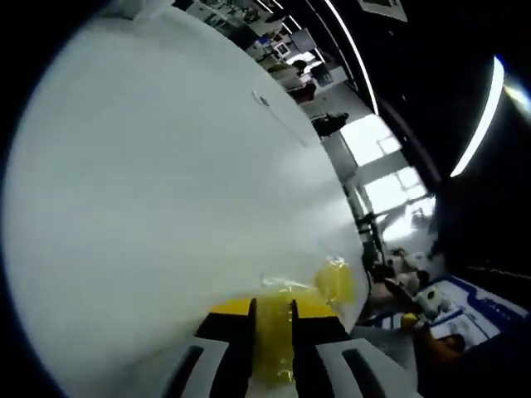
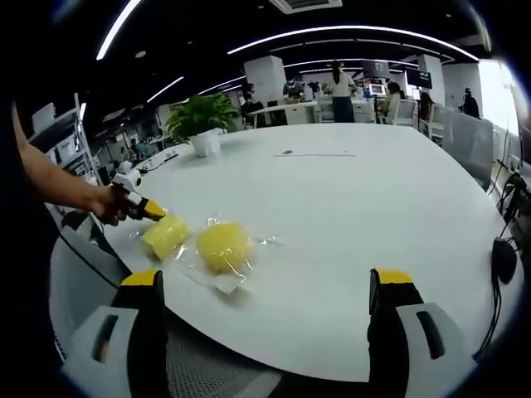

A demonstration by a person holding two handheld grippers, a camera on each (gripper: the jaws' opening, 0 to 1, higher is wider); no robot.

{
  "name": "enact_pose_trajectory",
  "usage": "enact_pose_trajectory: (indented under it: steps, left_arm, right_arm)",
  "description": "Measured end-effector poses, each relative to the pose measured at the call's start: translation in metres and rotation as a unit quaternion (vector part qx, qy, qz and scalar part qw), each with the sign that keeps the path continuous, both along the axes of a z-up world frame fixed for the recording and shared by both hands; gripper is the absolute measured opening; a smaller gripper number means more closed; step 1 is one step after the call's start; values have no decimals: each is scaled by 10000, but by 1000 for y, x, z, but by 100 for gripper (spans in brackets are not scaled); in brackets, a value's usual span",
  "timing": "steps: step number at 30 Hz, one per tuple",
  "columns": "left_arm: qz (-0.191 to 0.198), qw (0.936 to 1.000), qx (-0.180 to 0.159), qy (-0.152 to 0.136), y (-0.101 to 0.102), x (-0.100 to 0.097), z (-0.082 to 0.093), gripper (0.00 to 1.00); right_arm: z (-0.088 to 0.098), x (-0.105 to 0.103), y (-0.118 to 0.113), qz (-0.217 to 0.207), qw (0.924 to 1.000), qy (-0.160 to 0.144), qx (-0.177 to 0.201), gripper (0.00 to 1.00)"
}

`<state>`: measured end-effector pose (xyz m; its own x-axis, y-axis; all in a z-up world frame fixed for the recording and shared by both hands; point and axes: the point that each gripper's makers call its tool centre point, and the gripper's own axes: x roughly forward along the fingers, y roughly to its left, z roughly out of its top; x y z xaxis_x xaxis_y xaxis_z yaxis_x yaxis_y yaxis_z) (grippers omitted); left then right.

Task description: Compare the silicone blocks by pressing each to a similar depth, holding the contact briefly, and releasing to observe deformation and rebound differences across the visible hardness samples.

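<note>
— Two yellow blocks?
— Yes, on my white table (image 2: 348,199), open office behind. Left gripper (image 1: 272,348) pinches the bagged block (image 1: 274,336); round block (image 2: 222,245) beside it; right gripper (image 2: 265,323) spread wide, empty.

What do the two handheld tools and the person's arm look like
Both tools have black jaws capped with yellow tips, mounted on light grey bodies with dark slots: the left tool and the right tool. In the right gripper view, the person's hand shows bare below a dark sleeve.
</note>
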<state>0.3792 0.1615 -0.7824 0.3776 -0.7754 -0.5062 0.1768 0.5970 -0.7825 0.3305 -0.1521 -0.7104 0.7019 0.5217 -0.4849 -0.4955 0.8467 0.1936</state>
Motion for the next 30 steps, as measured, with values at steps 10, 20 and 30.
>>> enact_pose_trajectory:
  steps: [10,20,30]
  left_arm:
    - [-46,9995,-17,321,0,-7,2,0]
    - [196,9997,-33,132,10,-2,9,0]
    - [307,9992,-218,-98,15,9,32,0]
  right_arm:
    - [-1,-3,1,5,10000,-3,-54,96]
    - [-3,-3,-2,-51,10000,21,-76,93]
    - [0,3,-3,-161,9998,8,71,96]
